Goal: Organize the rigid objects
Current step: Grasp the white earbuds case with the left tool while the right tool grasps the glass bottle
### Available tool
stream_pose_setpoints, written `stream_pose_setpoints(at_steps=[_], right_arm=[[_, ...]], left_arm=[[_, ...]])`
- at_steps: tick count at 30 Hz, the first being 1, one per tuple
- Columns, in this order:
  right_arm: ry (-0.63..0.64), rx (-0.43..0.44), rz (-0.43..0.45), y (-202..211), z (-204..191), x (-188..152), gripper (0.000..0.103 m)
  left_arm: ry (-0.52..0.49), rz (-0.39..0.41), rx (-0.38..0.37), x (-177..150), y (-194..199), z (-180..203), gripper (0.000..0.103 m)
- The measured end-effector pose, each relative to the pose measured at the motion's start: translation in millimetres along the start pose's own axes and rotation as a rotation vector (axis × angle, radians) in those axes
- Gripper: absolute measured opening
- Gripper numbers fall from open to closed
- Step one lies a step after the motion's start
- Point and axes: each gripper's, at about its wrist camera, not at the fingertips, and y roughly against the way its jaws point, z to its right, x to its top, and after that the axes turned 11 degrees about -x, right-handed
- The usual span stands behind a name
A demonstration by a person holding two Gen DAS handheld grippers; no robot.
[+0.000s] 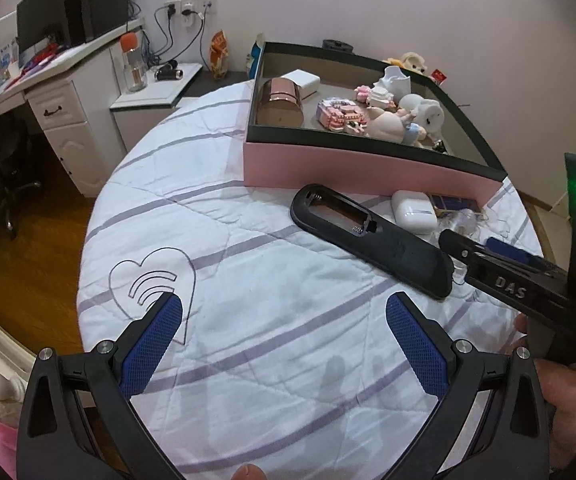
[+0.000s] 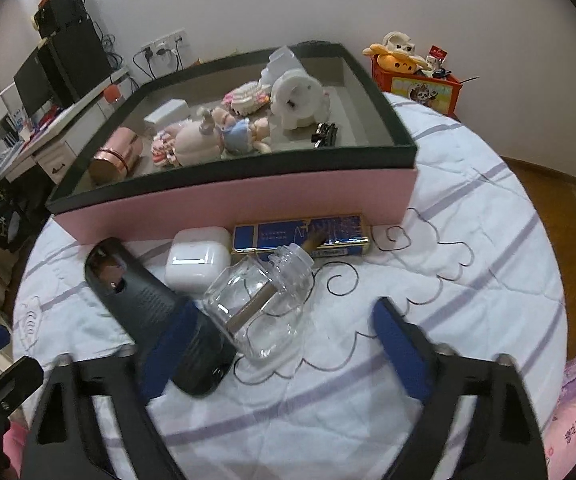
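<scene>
A pink box [image 2: 247, 200] with a dark rim stands on the striped quilt and holds figurines [image 2: 227, 132], a copper cylinder [image 2: 113, 156] and a small white box. In front of it lie a black remote [image 2: 139, 300] with its battery bay uncovered, a white earbud case [image 2: 195, 260], a blue tin [image 2: 300, 232] and a clear glass bottle [image 2: 259, 308] on its side. My right gripper [image 2: 283, 306] is open; the bottle lies between its fingers, nearer the left one, which overlaps the remote. My left gripper [image 1: 283, 300] is open over bare quilt, left of the remote [image 1: 388, 248].
A white desk [image 1: 59, 92] with a monitor and a nightstand [image 1: 159, 88] stand left of the bed. An orange toy box [image 2: 420, 84] sits behind the pink box. Wooden floor [image 1: 35, 240] shows past the quilt's left edge. A hand holds the right gripper's handle.
</scene>
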Motion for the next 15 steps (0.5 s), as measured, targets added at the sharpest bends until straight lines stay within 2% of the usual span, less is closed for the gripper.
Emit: stream_pose_setpoints(at_steps=[2,5,6,15], right_arm=[[0.011,0.0,-0.001,-4,-3,-1,0.075],[0.04,-0.022,0.019,-4,-6,-3,0.06],[0.042,-0.027,0.022,-4,-5,-3,0.059],[0.026,0.011,0.032,2,11,-6,0.058]], left_arm=[[-0.003,-0.004,0.0,1,-4,1,0.103],[-0.01,-0.01,-0.006,1,-8,5,0.103],[-0.013,-0.012,-0.008,1,-10,7,0.103],[-0.042,-0.002,-0.03,10,-18,24,0.103]])
